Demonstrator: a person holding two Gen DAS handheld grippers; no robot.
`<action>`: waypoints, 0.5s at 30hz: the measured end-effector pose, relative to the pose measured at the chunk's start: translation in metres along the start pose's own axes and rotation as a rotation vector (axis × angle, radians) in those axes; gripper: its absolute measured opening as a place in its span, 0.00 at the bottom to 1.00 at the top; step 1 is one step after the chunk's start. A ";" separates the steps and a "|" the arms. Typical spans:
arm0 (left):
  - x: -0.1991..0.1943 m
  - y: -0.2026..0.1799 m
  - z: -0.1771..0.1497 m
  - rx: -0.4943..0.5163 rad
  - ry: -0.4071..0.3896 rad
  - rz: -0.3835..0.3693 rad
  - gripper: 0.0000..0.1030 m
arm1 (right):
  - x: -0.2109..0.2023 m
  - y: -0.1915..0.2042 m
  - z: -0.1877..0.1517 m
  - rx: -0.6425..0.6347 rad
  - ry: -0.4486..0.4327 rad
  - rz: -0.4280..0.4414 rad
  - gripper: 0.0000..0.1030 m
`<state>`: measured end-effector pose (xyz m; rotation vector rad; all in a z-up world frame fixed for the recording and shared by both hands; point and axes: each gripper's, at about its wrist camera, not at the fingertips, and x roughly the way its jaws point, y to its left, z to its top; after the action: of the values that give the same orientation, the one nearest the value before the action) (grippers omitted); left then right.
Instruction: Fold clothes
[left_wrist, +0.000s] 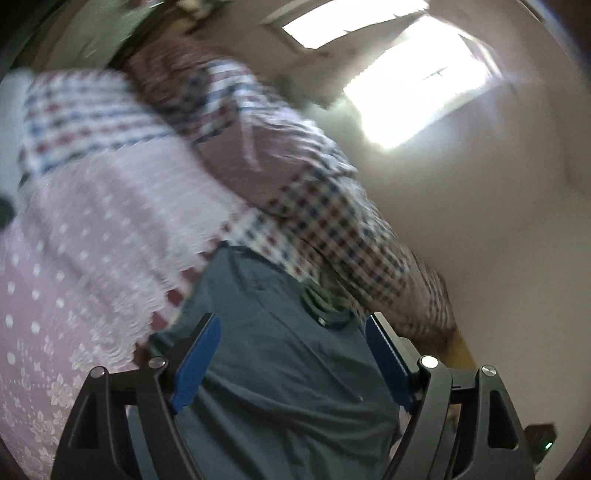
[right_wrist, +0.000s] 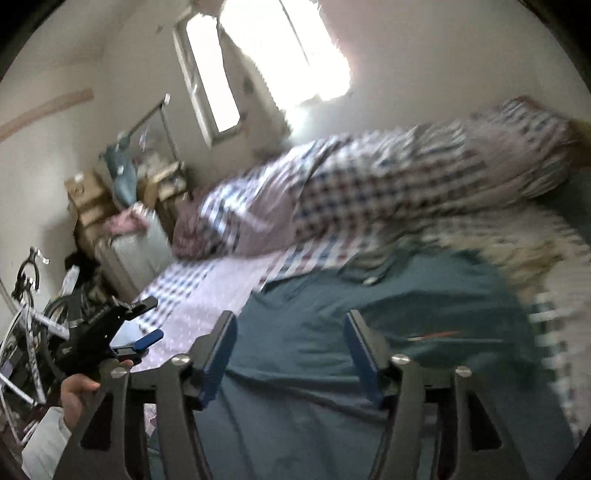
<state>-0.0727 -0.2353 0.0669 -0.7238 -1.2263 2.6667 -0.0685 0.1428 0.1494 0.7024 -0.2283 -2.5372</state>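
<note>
A dark teal shirt (left_wrist: 280, 373) lies spread on the bed, its collar (left_wrist: 325, 306) towards the checked quilt. My left gripper (left_wrist: 293, 354) hovers over it, open, with its blue pads (left_wrist: 197, 358) wide apart and nothing pinched. In the right wrist view the same teal shirt (right_wrist: 388, 306) stretches across the bed. My right gripper (right_wrist: 290, 354) is above its near part, open, with the pads (right_wrist: 364, 354) clear of the cloth. My left gripper (right_wrist: 149, 321) also shows at the left there, open, held by a hand (right_wrist: 75, 395). Both views are blurred.
A bunched red, blue and white checked quilt (right_wrist: 388, 192) lies along the far side of the bed. A pink dotted sheet (left_wrist: 74, 266) with a lace edge covers the mattress. Beside the bed stand a bicycle (right_wrist: 29, 317), cardboard boxes (right_wrist: 88, 199) and a white cabinet (right_wrist: 136, 251). A bright window (right_wrist: 280, 48) is behind.
</note>
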 end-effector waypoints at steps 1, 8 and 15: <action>-0.003 -0.010 -0.001 0.029 -0.004 -0.008 0.81 | -0.022 -0.008 0.000 0.009 -0.036 -0.022 0.72; -0.022 -0.087 -0.020 0.195 -0.029 -0.041 0.81 | -0.143 -0.077 -0.008 0.076 -0.185 -0.148 0.82; -0.016 -0.199 -0.098 0.411 0.063 -0.114 0.82 | -0.228 -0.129 0.001 0.110 -0.317 -0.206 0.91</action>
<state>-0.0300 -0.0409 0.1657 -0.6426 -0.6471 2.6489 0.0477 0.3688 0.2135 0.3741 -0.4250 -2.8455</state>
